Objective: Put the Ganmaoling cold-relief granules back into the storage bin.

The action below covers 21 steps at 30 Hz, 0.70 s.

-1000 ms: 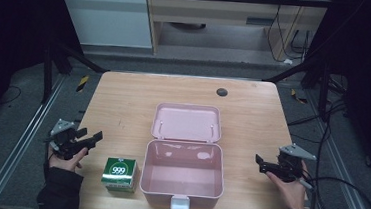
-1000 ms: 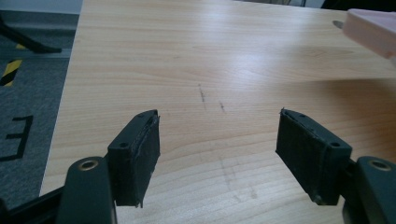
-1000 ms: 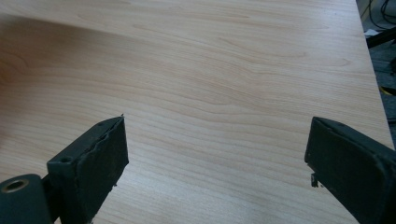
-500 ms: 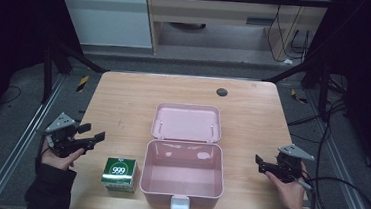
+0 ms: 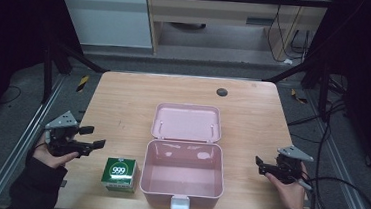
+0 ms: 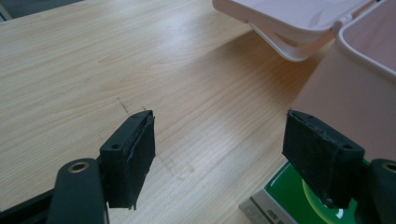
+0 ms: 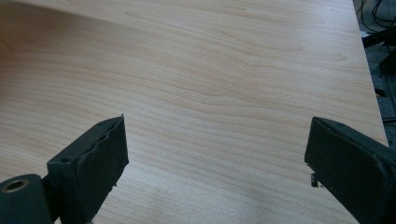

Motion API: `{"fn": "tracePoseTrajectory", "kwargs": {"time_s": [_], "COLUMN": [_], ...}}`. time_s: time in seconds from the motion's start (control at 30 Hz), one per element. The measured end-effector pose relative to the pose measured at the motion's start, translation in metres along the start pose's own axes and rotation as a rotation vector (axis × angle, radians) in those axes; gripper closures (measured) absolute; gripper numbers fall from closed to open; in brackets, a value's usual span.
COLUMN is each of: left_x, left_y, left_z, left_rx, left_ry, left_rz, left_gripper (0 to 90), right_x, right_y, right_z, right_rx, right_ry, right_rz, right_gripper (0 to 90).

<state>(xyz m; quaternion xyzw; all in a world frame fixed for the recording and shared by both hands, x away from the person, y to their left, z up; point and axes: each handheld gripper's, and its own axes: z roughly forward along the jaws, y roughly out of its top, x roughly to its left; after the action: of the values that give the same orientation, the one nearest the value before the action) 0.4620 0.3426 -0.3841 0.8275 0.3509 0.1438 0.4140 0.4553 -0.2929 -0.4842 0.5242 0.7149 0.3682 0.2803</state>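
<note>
A pink plastic box (image 5: 180, 190) stands open near the table's front middle, its lid (image 5: 187, 123) lying flat behind it. A small green and white carton marked 999 (image 5: 119, 173) sits just left of the box. My left gripper (image 5: 93, 137) hovers open at the table's left edge, a little behind and left of the carton. In the left gripper view the carton's green top (image 6: 299, 205) lies under the right jaw and the box wall (image 6: 345, 98) rises beyond. My right gripper (image 5: 260, 165) is open at the right edge, over bare wood (image 7: 219, 93).
The wooden table (image 5: 123, 99) has a dark round hole (image 5: 221, 92) near its back right. Metal rails (image 5: 14, 151) run along both sides, and a cable (image 5: 346, 197) loops off the right gripper. Dark floor and frame posts surround the table.
My left gripper has shifted slightly left and back along the table's left edge, then turned toward the carton. The right gripper, box and carton have stayed put.
</note>
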Motion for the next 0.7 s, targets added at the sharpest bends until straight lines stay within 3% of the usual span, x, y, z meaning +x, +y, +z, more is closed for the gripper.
{"fn": "tracePoseTrajectory", "kwargs": {"time_s": [0.17, 0.27, 0.3, 0.43, 0.7], "left_x": [-0.005, -0.012, -0.012, -0.019, -0.028], "left_y": [0.006, 0.01, 0.01, 0.01, 0.011], "left_z": [-0.003, -0.001, -0.001, 0.005, 0.012], "left_rx": [0.05, 0.092, 0.092, 0.167, 0.24], "left_ry": [-0.067, -0.122, -0.122, -0.163, -0.22], "left_rz": [0.094, 0.176, 0.176, 0.256, 0.354], "left_gripper": [21.9, 19.5, 19.3, 17.4, 14.1], "right_x": [0.0, -0.001, -0.001, 0.0, 0.0], "right_y": [0.0, -0.001, -0.001, -0.001, -0.002], "right_z": [0.0, 0.0, 0.0, 0.002, 0.003], "right_rx": [0.005, 0.005, 0.005, 0.012, 0.022], "right_ry": [0.0, -0.006, -0.006, -0.009, -0.006], "right_rz": [0.0, -0.007, -0.007, -0.019, -0.027], "right_gripper": [6.0, 5.8, 5.8, 5.5, 4.8]}}
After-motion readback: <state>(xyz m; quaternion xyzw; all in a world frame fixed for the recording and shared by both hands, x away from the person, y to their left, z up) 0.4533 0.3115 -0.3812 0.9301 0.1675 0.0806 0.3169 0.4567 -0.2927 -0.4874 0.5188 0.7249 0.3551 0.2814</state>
